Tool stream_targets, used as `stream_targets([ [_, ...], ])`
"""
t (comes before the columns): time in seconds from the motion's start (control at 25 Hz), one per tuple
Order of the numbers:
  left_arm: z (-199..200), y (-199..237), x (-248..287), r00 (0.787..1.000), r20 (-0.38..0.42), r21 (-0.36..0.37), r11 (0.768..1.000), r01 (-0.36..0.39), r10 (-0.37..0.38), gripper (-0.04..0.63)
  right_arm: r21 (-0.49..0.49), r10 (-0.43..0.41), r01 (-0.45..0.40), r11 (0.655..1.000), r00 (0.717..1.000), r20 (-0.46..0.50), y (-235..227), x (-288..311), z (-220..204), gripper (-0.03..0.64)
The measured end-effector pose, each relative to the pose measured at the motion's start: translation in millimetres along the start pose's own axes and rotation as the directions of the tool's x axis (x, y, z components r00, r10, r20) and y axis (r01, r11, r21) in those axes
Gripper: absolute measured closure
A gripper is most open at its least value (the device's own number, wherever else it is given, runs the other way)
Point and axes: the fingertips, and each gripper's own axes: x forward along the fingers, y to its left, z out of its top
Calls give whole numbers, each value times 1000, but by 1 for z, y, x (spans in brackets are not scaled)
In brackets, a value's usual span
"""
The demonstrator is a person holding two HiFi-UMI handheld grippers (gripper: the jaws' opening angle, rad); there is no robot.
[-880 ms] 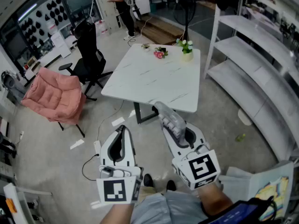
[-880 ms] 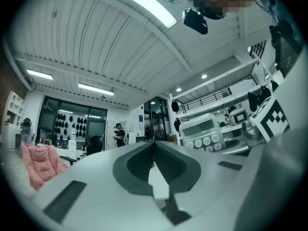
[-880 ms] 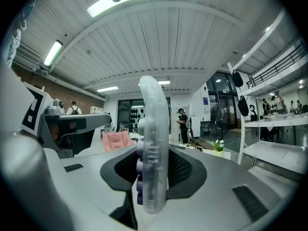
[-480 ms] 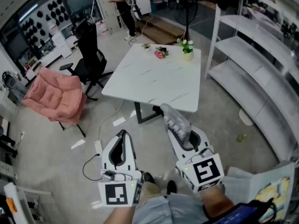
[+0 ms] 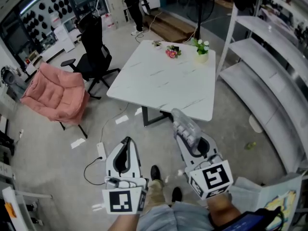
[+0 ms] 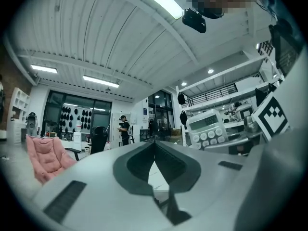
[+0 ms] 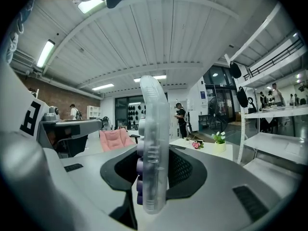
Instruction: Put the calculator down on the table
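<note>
Head view, right gripper: clamped on the calculator, which sticks out past the jaw tips toward the table
Head view, calculator: held in the air over the floor, near the table's near edge but not on it
Head view, left gripper: beside the right one, also over the floor, carrying nothing
Head view, table: white marbled top, with a potted plant and pink flowers at its far end
Head view, surroundings: pink armchair and black office chair to the left of the table, white shelving to the right, a person standing far behind
Left gripper view, jaws: tips together, nothing between them
Left gripper view, calculator: off to the right, display and keys turned this way, next to the right gripper's marker cube
Right gripper view, jaws: pressed on the calculator from both sides at a middling width – it stands upright and edge-on between them, with a clear casing and purple keys on its left face
Right gripper view, table: beyond the jaws and to the right, with the potted plant on it – apart from the calculator
</note>
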Motion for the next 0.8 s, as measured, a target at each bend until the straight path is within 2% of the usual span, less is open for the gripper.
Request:
stream_targets([
  [0.24, -21, 51, 54, 999, -36, -9, 1000, -12, 12, 588, 8, 25, -25, 1000, 999, -35, 0, 78, -6, 471],
  [0.52, -1, 122, 124, 1000, 10, 5, 1000, -9, 9, 588, -12, 48, -48, 999, 998, -28, 7, 177, 20, 471],
  [0.8, 10, 176, 174, 999, 37, 31, 999, 11, -12, 588, -36, 34, -33, 999, 999, 20, 6, 245, 52, 471],
])
